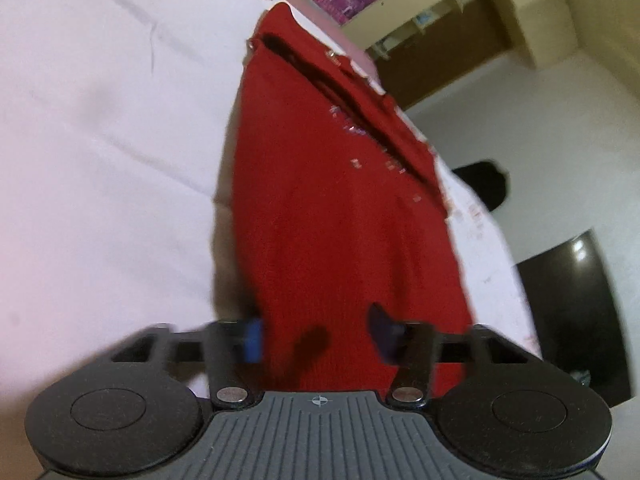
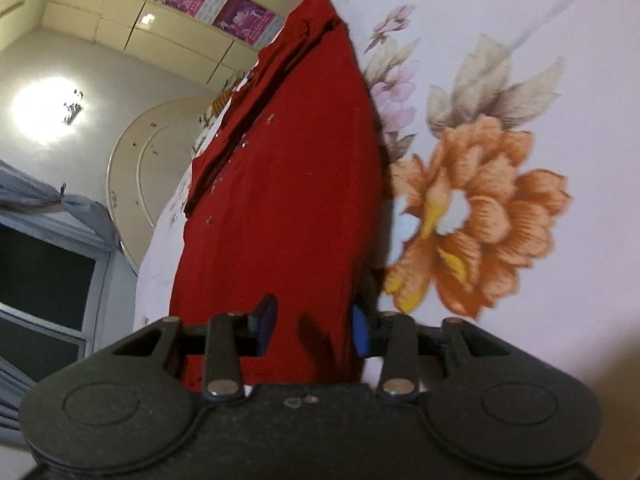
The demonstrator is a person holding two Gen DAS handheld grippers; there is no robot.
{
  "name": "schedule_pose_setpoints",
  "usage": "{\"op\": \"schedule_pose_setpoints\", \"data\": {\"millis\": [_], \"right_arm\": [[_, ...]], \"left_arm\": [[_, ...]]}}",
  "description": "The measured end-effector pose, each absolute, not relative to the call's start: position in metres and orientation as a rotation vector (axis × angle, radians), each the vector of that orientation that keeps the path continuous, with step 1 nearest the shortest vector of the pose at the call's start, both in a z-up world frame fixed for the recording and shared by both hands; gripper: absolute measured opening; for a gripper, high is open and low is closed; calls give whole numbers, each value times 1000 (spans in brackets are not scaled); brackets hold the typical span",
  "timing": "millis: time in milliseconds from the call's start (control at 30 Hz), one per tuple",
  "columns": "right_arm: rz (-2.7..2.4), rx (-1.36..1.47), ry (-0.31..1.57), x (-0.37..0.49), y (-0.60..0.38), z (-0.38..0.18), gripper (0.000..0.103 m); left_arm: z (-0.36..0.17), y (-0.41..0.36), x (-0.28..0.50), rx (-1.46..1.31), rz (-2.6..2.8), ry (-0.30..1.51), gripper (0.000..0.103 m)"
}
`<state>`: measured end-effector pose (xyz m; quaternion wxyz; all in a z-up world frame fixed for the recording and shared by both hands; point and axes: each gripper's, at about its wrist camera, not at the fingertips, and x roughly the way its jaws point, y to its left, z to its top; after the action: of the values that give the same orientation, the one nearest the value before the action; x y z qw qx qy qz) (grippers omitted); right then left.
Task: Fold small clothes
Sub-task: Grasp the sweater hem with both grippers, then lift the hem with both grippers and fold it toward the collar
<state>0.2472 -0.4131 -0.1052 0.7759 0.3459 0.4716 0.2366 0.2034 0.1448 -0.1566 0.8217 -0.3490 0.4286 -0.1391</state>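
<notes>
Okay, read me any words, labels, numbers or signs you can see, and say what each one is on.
No words or numbers can be read here.
Purple posters on the wall: print too blurred to read.
Left gripper body: a small crosshair mark, no text.
Red garment: only shiny specks, no lettering.

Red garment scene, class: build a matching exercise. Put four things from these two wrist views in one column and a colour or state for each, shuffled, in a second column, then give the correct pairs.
Things:
1. red garment
2. bedsheet
3. left gripper
4. large flower print

Descriptions:
A. orange with yellow touches
B. pale with a floral pattern
C. draped, with small shiny decorations
D. blue-padded fingers apart, cloth between them

Pairs: 1-C, 2-B, 3-D, 4-A

The right gripper also has the cloth between its spread fingers.
</notes>
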Motion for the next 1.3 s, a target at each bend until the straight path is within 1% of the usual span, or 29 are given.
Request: {"op": "schedule_pose_setpoints", "data": {"millis": [33,67,100,133,233,300,333,400,467,500,533,600,767,900,1033,1167,1300], "right_arm": [[510,711,1019,250,-408,-103,26],[495,666,1011,252,-404,-100,8],[477,630,1007,254,-401,-97,5],[473,612,994,256,-400,-93,5],[493,576,904,252,-403,-64,5],[522,564,826,243,-409,-41,5],[527,557,803,239,-412,-35,5],[530,543,802,236,-416,-39,5],[482,510,911,244,-409,-68,5],[438,489,974,249,-406,-86,5],[416,518,995,251,-405,-97,5],[418,586,953,250,-410,-90,5],[477,545,820,255,-409,-48,5],[504,527,727,282,-407,-11,5],[528,526,663,330,-403,20,5],[546,552,630,388,-397,35,5],[557,591,627,446,-390,40,5]], "left_arm": [[-156,141,207,-727,-293,919,28],[-157,141,208,-704,-286,933,3],[-157,140,209,-680,-277,939,3],[-153,142,206,-679,-279,919,3],[-126,154,185,-741,-322,748,3],[-117,162,175,-737,-314,705,3],[-120,165,173,-740,-315,709,3],[-138,163,179,-694,-285,785,3],[-162,156,188,-669,-257,874,3],[-165,156,186,-694,-260,854,3],[-163,157,185,-721,-257,847,3],[-155,158,183,-733,-268,819,3],[-125,167,191,-785,-316,723,3],[-88,179,216,-805,-331,640,3],[-57,181,265,-807,-328,594,3],[-35,184,319,-794,-298,588,3],[-26,182,377,-771,-277,600,3]]}}
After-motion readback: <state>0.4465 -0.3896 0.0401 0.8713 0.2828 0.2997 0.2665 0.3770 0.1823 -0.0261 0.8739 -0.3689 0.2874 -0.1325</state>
